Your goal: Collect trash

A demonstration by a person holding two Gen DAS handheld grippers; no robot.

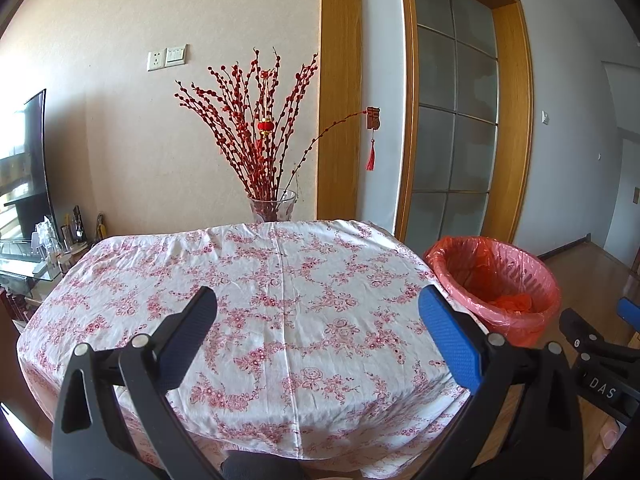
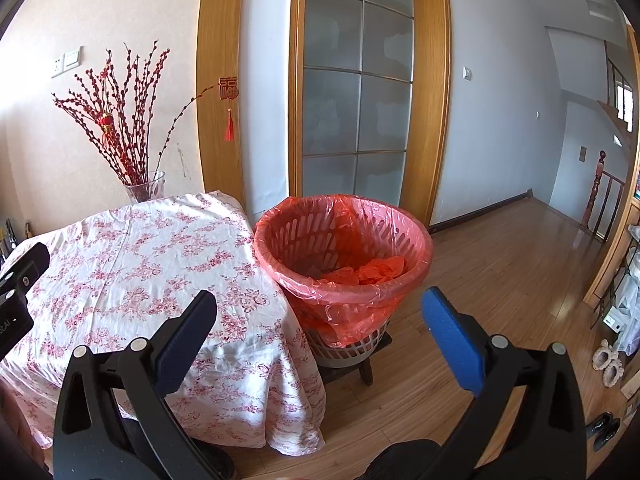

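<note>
Right wrist view: a white slotted trash basket [image 2: 352, 350], lined with a red plastic bag [image 2: 344, 236] crumpled at the bottom, stands on a low dark stool [image 2: 366, 368] just beside the table's right edge. The table [image 1: 280, 300] carries a white cloth with a pink floral print. A glass vase of red branches [image 1: 272, 208] stands behind it. Left gripper [image 1: 316, 334] is spread wide over the cloth, holding nothing. Right gripper [image 2: 320, 336] is likewise spread and unladen, facing the basket.

Sunlit cream wall [image 1: 120, 20], frosted-glass door [image 2: 356, 80], wood floor [image 2: 500, 260].
</note>
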